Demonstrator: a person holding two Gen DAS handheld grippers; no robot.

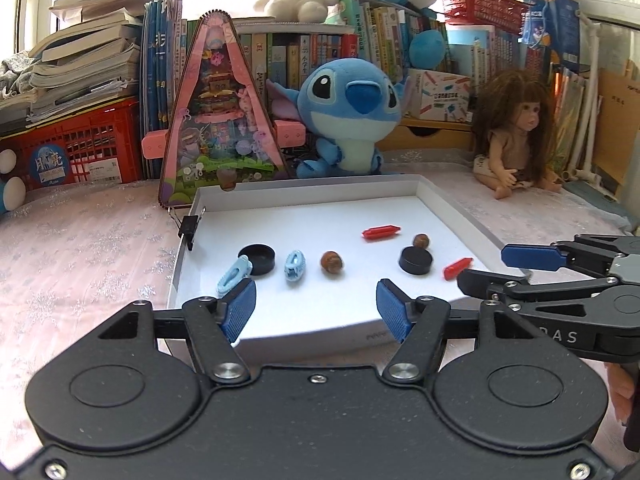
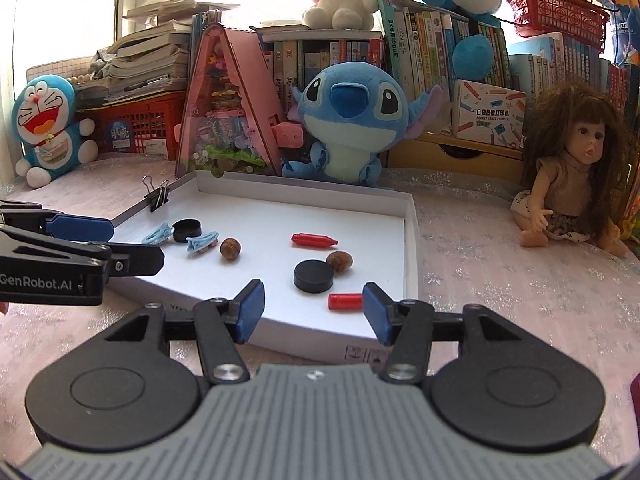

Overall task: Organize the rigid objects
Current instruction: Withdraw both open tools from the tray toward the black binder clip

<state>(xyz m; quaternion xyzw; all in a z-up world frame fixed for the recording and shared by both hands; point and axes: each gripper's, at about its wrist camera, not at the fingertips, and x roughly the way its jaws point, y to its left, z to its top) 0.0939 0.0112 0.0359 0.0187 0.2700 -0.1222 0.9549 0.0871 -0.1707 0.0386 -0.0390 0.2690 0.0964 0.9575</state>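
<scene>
Both grippers at the near edge of the white tray (image 1: 452,208), nothing held: left gripper (image 1: 316,308) jaws apart and empty, right gripper (image 2: 314,306) jaws apart and empty too, its right pad just beside the near red piece (image 2: 345,301) but not pressing on it. Tray sits on the table under a pink snowflake cloth (image 1: 80,248), black binder clip (image 1: 188,229) on its left rim. In the left wrist view, left half of the tray: black puck (image 1: 258,258) touching a light blue clip (image 1: 234,276), second blue clip (image 1: 295,265) just right of it, then a brown nut (image 1: 332,264). Right half: long red piece (image 1: 381,232) toward the back, second brown nut (image 1: 421,241) touching the second black puck (image 1: 417,261), the near red piece lower right by the rim. Right gripper enters that view from the right edge over the tray's near right corner; left gripper shows at the left edge of the right wrist view. Behind the tray: blue plush (image 1: 352,108), pink triangular case (image 1: 218,120), doll (image 1: 516,128) at right, bookshelf (image 1: 280,52) across the back
</scene>
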